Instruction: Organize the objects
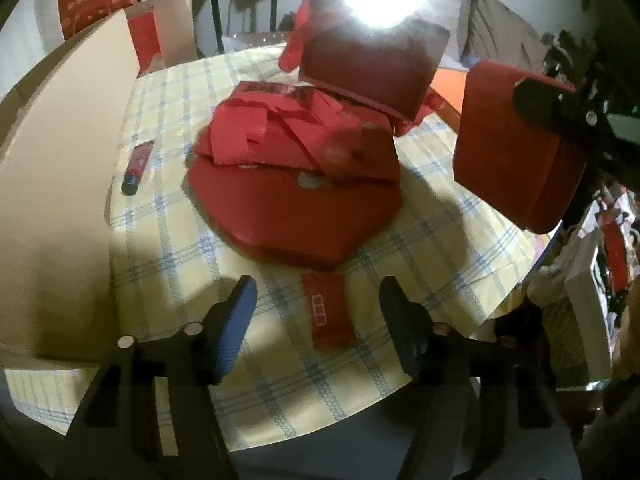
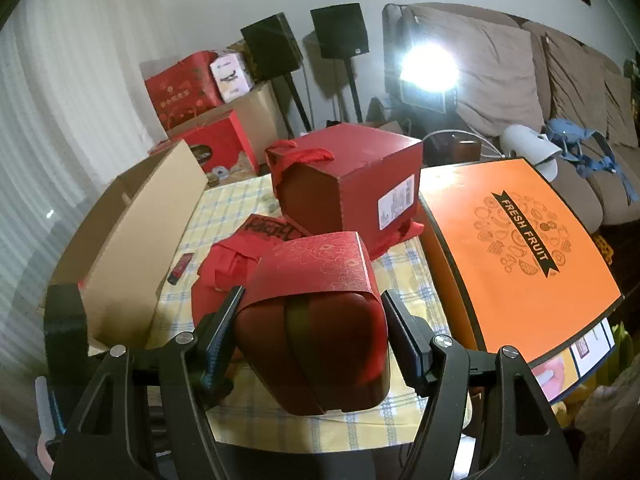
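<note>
The right gripper (image 2: 312, 300) clamps a red case (image 2: 316, 344) above the checked cloth (image 2: 248, 200), just in front of the red box (image 2: 348, 184). The left gripper (image 1: 318, 300) hangs unclenched over a red slip (image 1: 330, 312) lying nearer than the red heap (image 1: 296, 184); I'd lower it squarely before pinching, since thin paper slides

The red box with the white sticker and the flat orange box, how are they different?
The red box is tall and chunky; the orange box is wide and flat. The red box has a white label on its side and red ribbon handles; the orange box has "FRESH FRUIT" and fruit drawings printed on its lid. The red box stands farther back, the orange box off to the right. Both are closed.
</note>
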The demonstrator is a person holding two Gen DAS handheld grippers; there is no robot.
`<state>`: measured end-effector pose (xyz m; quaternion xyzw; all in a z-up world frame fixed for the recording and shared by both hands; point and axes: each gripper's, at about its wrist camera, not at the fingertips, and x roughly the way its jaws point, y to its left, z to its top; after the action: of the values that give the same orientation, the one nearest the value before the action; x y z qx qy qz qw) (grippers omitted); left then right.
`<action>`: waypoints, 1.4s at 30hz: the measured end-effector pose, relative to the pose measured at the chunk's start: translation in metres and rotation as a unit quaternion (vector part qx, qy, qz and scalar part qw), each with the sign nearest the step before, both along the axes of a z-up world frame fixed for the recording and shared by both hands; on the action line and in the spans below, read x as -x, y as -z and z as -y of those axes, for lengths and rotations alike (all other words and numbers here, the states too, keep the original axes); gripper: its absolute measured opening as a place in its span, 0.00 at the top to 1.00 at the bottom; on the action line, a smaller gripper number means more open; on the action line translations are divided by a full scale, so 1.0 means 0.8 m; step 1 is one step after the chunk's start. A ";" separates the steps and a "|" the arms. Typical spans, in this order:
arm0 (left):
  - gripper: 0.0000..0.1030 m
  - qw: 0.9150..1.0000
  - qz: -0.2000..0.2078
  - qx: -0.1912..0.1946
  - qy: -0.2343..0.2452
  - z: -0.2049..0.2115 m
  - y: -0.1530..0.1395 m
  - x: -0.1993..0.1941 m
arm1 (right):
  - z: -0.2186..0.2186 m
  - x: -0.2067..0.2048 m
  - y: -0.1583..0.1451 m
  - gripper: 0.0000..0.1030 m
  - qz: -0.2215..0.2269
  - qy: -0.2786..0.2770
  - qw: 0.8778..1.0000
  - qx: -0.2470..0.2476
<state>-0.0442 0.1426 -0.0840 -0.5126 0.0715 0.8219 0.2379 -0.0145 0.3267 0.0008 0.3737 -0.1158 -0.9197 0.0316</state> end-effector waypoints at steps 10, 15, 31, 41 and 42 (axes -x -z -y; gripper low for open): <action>0.79 1.000 0.005 0.018 0.007 -0.006 0.010 -0.001 | 0.000 0.001 0.003 0.33 0.002 -0.002 1.000 0.001; 0.83 1.000 0.012 0.012 0.007 -0.005 0.010 0.004 | 0.004 0.003 0.003 0.33 0.000 -0.007 1.000 0.001; 0.83 0.997 -0.042 -0.063 -0.030 0.054 -0.090 0.028 | 0.038 0.015 -0.037 0.33 -0.031 -0.036 0.999 -0.010; 0.83 0.991 -0.082 -0.079 -0.069 0.096 -0.136 0.045 | 0.081 0.031 -0.059 0.33 -0.046 -0.065 0.997 -0.020; 0.83 0.991 -0.084 -0.080 -0.073 0.100 -0.138 0.045 | 0.084 0.032 -0.061 0.33 -0.048 -0.067 0.996 -0.021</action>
<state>-0.0802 0.0626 0.0263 -0.4248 -0.0120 0.8804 0.2105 -0.0403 0.2593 0.0494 0.3364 -0.0695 -0.9348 0.0907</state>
